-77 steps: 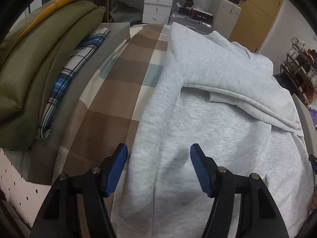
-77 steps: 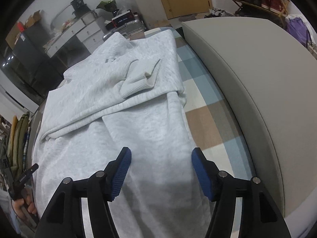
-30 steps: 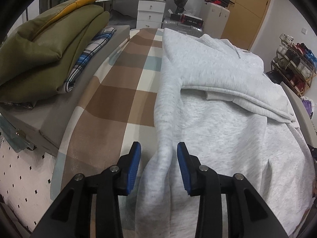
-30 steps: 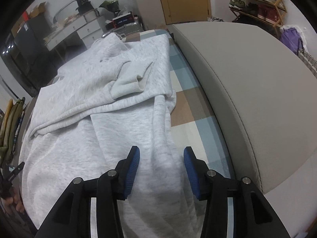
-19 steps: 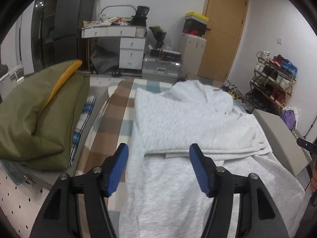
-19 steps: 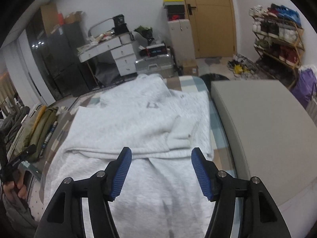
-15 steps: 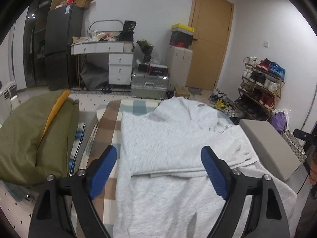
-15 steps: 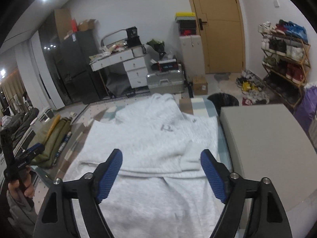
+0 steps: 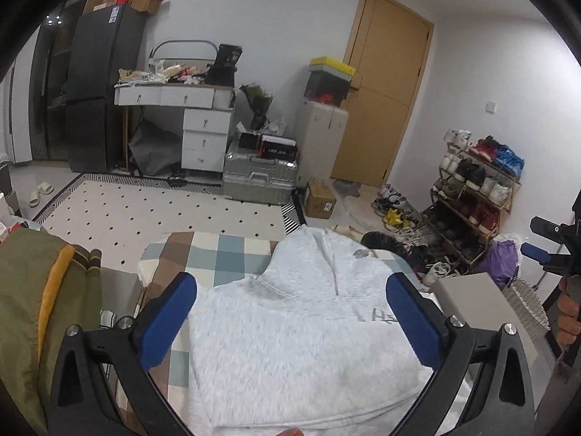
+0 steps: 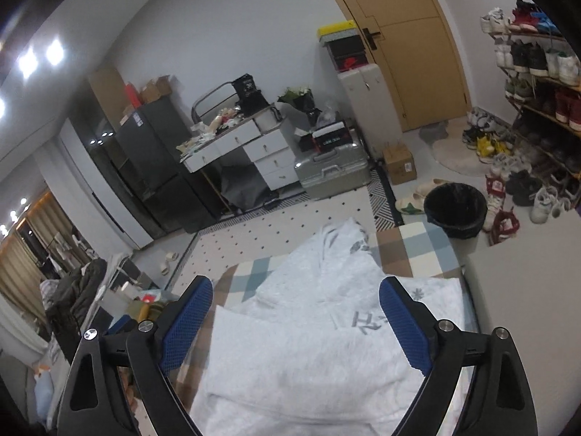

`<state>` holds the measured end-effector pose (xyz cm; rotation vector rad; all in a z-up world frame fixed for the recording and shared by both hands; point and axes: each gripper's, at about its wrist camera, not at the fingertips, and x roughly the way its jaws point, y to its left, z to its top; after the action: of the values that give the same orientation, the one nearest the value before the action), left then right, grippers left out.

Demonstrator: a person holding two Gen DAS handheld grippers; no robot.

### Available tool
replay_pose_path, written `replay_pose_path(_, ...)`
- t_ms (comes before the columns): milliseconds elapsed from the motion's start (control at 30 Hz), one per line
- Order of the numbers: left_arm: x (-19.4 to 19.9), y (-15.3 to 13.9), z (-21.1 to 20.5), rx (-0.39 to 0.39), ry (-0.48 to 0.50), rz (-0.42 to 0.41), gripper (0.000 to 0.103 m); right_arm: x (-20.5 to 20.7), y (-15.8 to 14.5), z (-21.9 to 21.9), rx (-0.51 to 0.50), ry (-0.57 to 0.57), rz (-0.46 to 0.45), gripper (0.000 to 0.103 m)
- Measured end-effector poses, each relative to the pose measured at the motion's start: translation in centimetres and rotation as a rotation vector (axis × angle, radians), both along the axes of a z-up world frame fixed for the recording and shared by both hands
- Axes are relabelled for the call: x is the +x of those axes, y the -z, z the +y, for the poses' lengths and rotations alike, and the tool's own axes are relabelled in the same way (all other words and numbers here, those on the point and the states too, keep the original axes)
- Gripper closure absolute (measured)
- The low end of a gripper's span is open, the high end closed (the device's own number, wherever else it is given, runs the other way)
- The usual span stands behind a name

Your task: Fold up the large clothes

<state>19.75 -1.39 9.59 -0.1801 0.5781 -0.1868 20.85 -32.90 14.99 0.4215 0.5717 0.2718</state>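
- The pale grey fleece hooded sweatshirt (image 9: 301, 341) lies folded on the checked brown, blue and cream bedcover (image 9: 225, 258), hood pointing to 12 o'clock.
- The left gripper (image 9: 290, 323) and right gripper (image 10: 296, 323) hang above it, blue-padded fingers spread wide after just opening, nothing between them.
- Only the left view shows the olive padded bundle with a yellow edge (image 9: 40, 312) at 9 o'clock, and a hand (image 9: 568, 312) holding the other gripper at 3 o'clock.
- Only the right view shows the black round bin (image 10: 455, 210) at 2 o'clock.
- Beyond lie a dotted white floor (image 9: 152, 214), white drawer desk (image 9: 189, 123), silver ribbed suitcase (image 9: 259, 178), tan door (image 9: 385, 91) and shoe rack (image 9: 475, 196).
- The sweatshirt's near edge is cut off; its grey print is blurred.
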Motion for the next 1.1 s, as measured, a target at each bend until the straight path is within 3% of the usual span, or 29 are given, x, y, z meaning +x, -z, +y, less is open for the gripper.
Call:
replay_pose_path(133, 4.3, 6.0, -1.3, 0.034, -0.035, 0.113, 0.001, 9.0, 8.5, 1.4, -0.065, 0.038, 0.155, 0.010)
replay_pose_path(200, 6.2, 8.9, -1.6, 0.001, -0.018, 0.190, 0.001, 12.9, 13.0, 1.4, -0.067, 0.064, 0.237, 0.014)
replay_pose_path(267, 7.4, 11.4, -2.6, -0.017, 0.014, 0.263, 0.002, 16.4, 17.2, 1.0, -0.048, 0.102, 0.318, 0.026)
replay_pose_path(367, 7.7, 14.1, -4.8, 0.044, 0.079, 0.327, 0.001, 19.5, 21.1, 0.1, -0.030, 0.167, 0.357, 0.030)
replay_pose_path(433, 7.4, 15.6, -6.1, 0.107, 0.118, 0.358, 0.001, 20.8, 21.8, -0.4, 0.024, 0.168, 0.346, 0.030)
replay_pose_path(533, 6.7, 16.7, -7.2, 0.190, 0.151, 0.380, 0.001, 22.6, 21.8, -0.4, 0.023, 0.163, 0.303, 0.030)
replay_pose_path(633, 6.7, 16.0, -6.9, 0.185, 0.159, 0.373, 0.001, 24.7, 21.9, 0.3, 0.052, 0.140, 0.298, 0.030)
replay_pose_path(700, 7.2, 15.3, -6.0, 0.138, 0.137, 0.372, 0.001, 25.4, 21.6, 1.2, 0.018, 0.112, 0.297, 0.045)
replay_pose_path(733, 7.6, 15.3, -5.6, 0.114, 0.121, 0.369, 0.001, 25.5, 21.5, 1.7, -0.022, 0.103, 0.289, 0.067)
replay_pose_path(767, 7.7, 15.3, -5.0, 0.092, 0.098, 0.368, 0.001, 25.3, 21.3, 2.0, -0.037, 0.087, 0.268, 0.082)
replay_pose_path(867, 7.7, 15.1, -3.6, 0.040, 0.048, 0.374, 0.001, 23.1, 19.8, 2.0, -0.003, 0.023, 0.156, 0.093)
replay_pose_path(1000, 7.2, 14.8, -3.1, 0.022, 0.008, 0.364, 0.001, 16.3, 17.2, 3.3, -0.016, -0.227, -0.033, 0.094)
replay_pose_path(1033, 7.1, 14.6, -3.1, 0.021, 0.002, 0.361, 0.001, 14.5, 17.0, 4.0, -0.057, -0.315, -0.040, 0.094)
replay_pose_path(1100, 7.1, 14.3, -3.1, 0.008, -0.009, 0.353, 0.001, 12.2, 17.4, 5.3, -0.163, -0.387, 0.009, 0.094)
